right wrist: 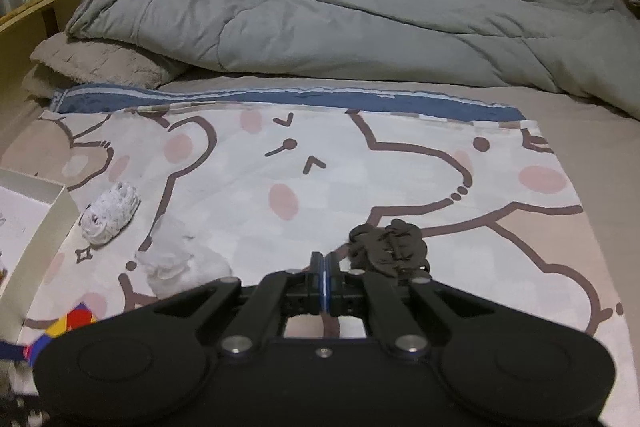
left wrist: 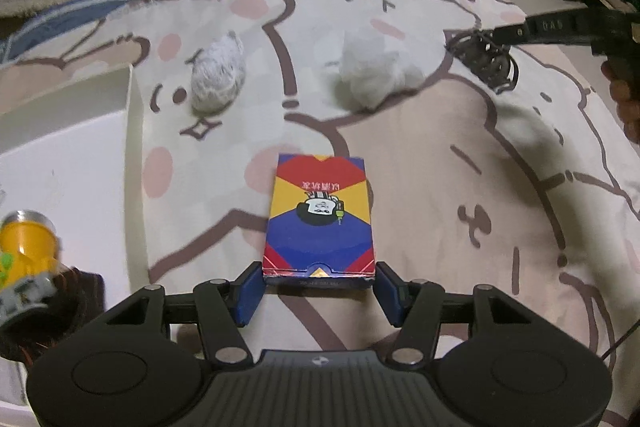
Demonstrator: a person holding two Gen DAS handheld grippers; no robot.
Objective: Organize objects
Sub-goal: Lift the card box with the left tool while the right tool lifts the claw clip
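Spread over a bed, below a rumpled grey duvet (right wrist: 320,11), a cartoon-bear sheet (left wrist: 460,167) carries everything. Left gripper (left wrist: 319,291) clamps the near end of a red, yellow and blue card box (left wrist: 320,215) between its blue pads, with a white tray (left wrist: 80,147) at the sheet's left edge and two white cloth wads (left wrist: 218,77) (left wrist: 372,67) farther up. Right gripper (right wrist: 324,281) has its jaws pressed together, nothing visible between them, touching a dark scrunchie (right wrist: 388,247) near the sheet's right side.
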